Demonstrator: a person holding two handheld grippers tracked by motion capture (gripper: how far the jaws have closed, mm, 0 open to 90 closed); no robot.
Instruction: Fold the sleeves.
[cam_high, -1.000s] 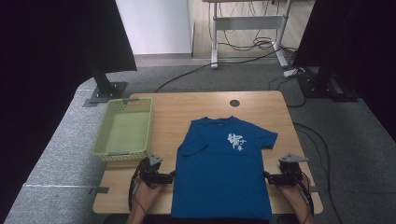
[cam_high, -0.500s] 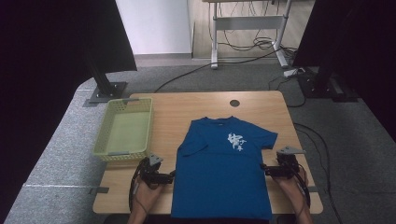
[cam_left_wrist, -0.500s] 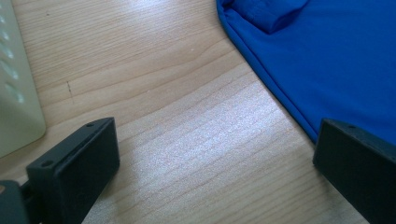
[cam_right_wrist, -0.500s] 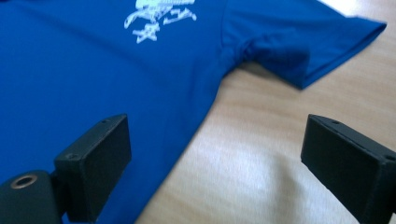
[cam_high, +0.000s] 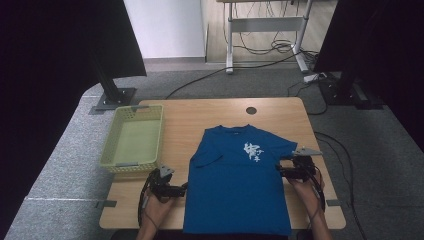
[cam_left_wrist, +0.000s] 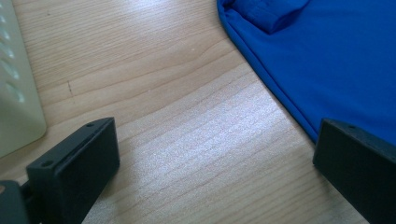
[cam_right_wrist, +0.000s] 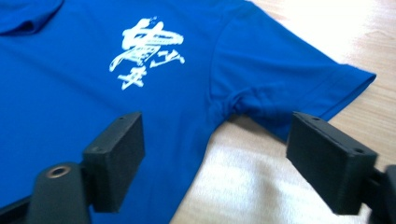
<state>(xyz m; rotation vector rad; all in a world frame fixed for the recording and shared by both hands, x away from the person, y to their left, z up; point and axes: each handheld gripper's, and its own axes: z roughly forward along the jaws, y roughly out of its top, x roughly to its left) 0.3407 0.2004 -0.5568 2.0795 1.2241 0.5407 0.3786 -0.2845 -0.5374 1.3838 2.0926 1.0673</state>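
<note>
At the near edge of the desk (cam_high: 150, 212) the person's two forearms come in, one on each side of a blue T-shirt (cam_high: 237, 190) that lies flat with its printed front up and its hem at the near edge. The left gripper (cam_high: 181, 190) sits low at the shirt's left side edge, its jaws spread wide; in the left gripper view one jaw is over bare wood and the other over the blue hem edge (cam_left_wrist: 280, 88), with nothing pinched between them. The right gripper (cam_high: 280, 171) is at the opposite side, a little farther up the desk, pointing in at the spot just below the right sleeve (cam_right_wrist: 299, 88). Its jaws have just been closing a little yet stand apart, and the right gripper view shows them on either side of the shirt's side seam and the underarm fold, not pressing on the cloth. Farther on, the white print (cam_high: 252, 151) marks the chest, and the left sleeve (cam_high: 206, 157) is folded in over the body. Left of the shirt, well apart from it, stands a pale green basket (cam_high: 111, 145). Near the far edge of the desk is a round dark cable hole (cam_high: 251, 110).
</note>
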